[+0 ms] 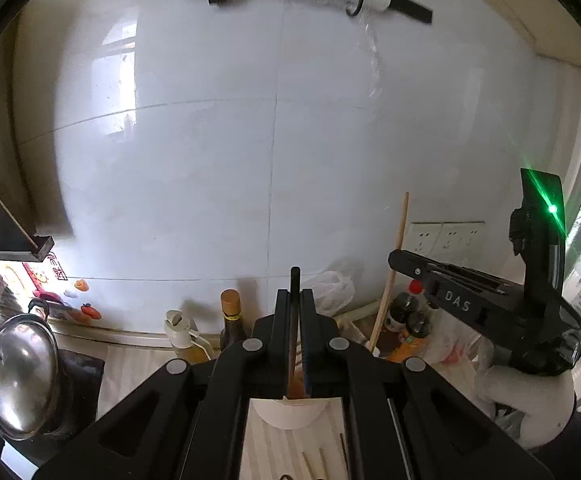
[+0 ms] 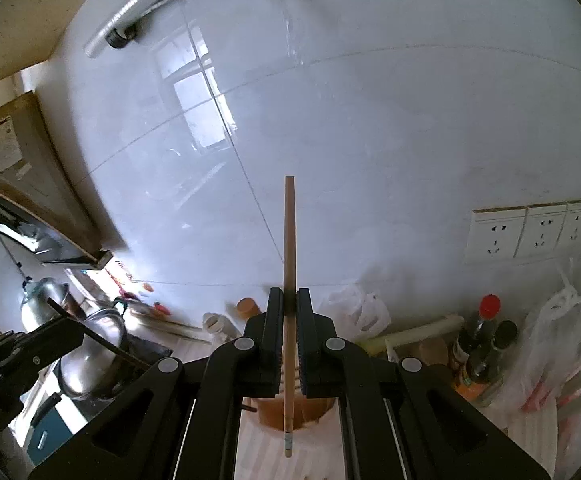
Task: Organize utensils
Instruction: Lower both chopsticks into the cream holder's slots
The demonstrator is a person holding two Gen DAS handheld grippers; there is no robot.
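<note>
My left gripper (image 1: 295, 300) is shut on a dark chopstick (image 1: 295, 280) that stands upright between its fingers, above a white holder cup (image 1: 290, 414). My right gripper (image 2: 289, 300) is shut on a light wooden chopstick (image 2: 289, 240), held upright over an orange-brown holder cup (image 2: 310, 412). In the left wrist view the right gripper (image 1: 400, 260) shows at the right with its wooden chopstick (image 1: 398, 236). In the right wrist view the left gripper (image 2: 62, 330) shows at the lower left with its dark chopstick (image 2: 102, 340). More chopsticks (image 1: 314, 464) lie on the striped mat below.
A white tiled wall (image 1: 274, 140) is straight ahead. A steel pot lid (image 1: 18, 380) is on the left. Sauce bottles (image 2: 478, 352), plastic bags (image 2: 354, 312) and wall sockets (image 2: 530, 232) are along the back and right. A brown-capped bottle (image 1: 230, 312) stands behind the holder.
</note>
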